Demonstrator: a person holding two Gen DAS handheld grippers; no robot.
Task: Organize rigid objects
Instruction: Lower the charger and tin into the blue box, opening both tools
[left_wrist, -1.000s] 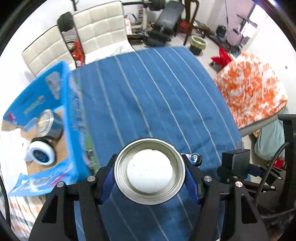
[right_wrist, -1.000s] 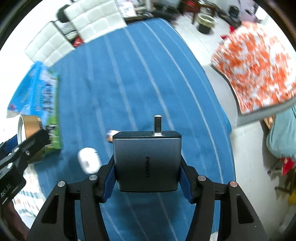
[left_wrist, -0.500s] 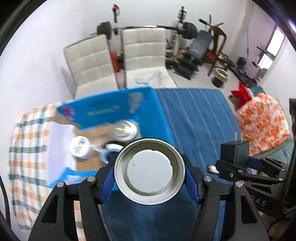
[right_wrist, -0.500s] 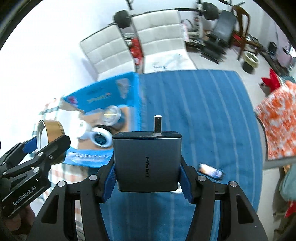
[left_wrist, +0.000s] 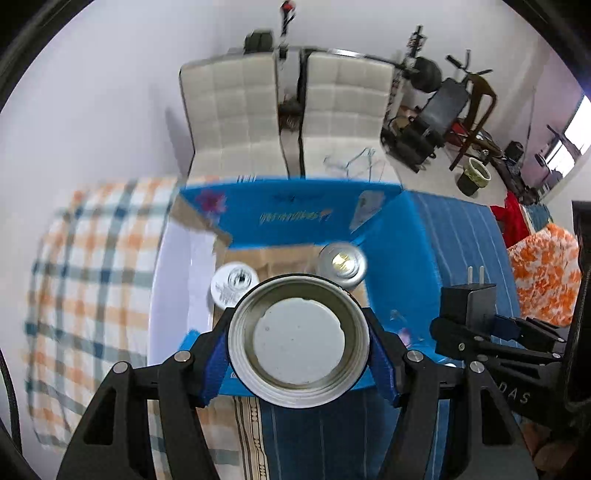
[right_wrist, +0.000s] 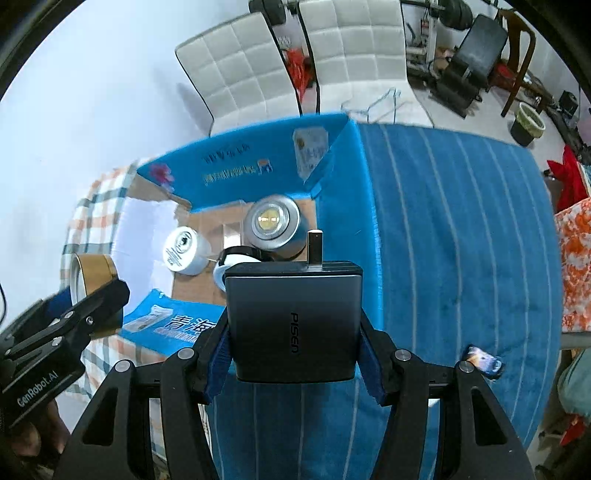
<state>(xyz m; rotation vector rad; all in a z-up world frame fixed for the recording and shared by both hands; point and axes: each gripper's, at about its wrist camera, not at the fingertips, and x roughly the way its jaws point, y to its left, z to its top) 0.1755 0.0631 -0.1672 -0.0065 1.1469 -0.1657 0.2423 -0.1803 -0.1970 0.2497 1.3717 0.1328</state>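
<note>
Now the left gripper (left_wrist: 298, 341) clamps a lid (left_wrist: 298, 341) above the box's (left_wrist: 317, 221) near edge. Right of the box, the right gripper (right_wrist: 293, 325) grips a charger (right_wrist: 293, 325) over the bench (right_wrist: 461, 240).

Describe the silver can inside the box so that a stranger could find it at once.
Look into the open blue cardboard box on the table. The silver can stands at its far right corner. Unlike the white container to its left, it is metallic, with a gold centre on top.
</note>
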